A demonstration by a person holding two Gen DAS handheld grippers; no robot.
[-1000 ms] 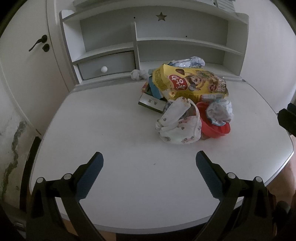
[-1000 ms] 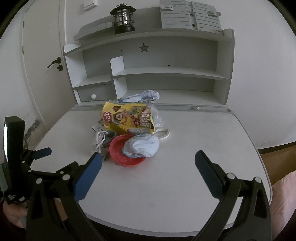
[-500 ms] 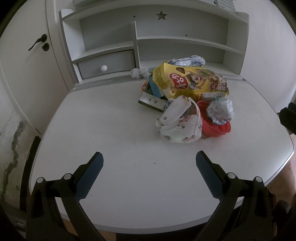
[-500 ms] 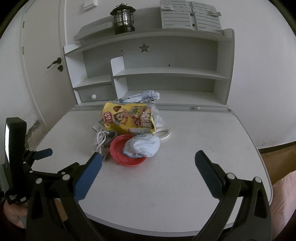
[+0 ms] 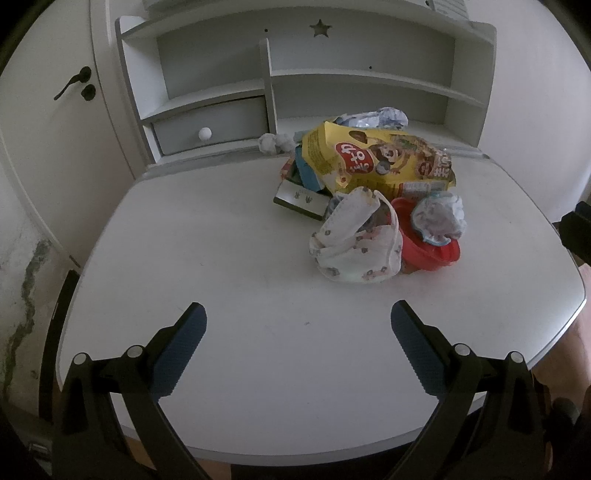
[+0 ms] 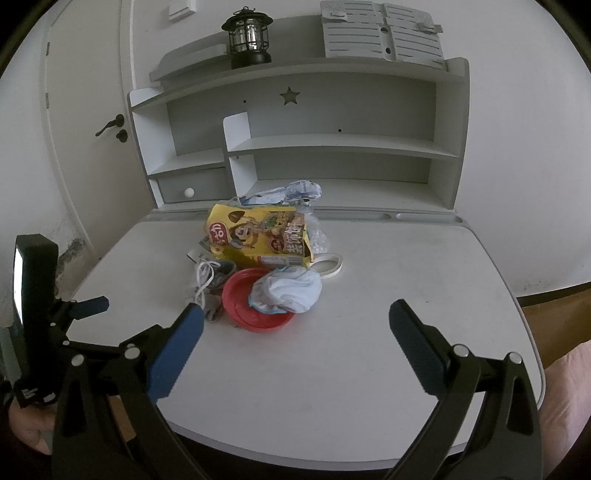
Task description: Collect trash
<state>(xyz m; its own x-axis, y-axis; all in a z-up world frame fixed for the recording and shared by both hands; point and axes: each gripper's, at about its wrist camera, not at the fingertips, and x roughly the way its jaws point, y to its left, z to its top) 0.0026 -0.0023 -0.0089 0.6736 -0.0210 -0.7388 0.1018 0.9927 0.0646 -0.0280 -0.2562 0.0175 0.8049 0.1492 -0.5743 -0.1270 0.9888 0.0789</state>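
A heap of trash lies at the middle of the white desk [image 5: 221,258] [image 6: 406,295]. It holds a yellow snack bag [image 5: 376,162] [image 6: 258,236], a red plastic lid [image 5: 432,251] [image 6: 255,306] with a crumpled pale blue wrapper [image 5: 439,218] [image 6: 288,290] on it, a white printed cloth [image 5: 354,243], and a dark flat box [image 5: 301,197]. My left gripper [image 5: 297,339] is open and empty, well short of the heap. My right gripper [image 6: 295,339] is open and empty too, just in front of the red lid.
A white hutch with shelves and a small drawer [image 5: 210,125] stands at the desk's back. A black lantern [image 6: 245,35] sits on top of it. A door with a dark handle [image 6: 109,125] is at the left. A crumpled wad [image 5: 275,142] lies by the hutch.
Both views have drifted slightly toward the heap. Both grippers stay open and nothing on the desk has moved.
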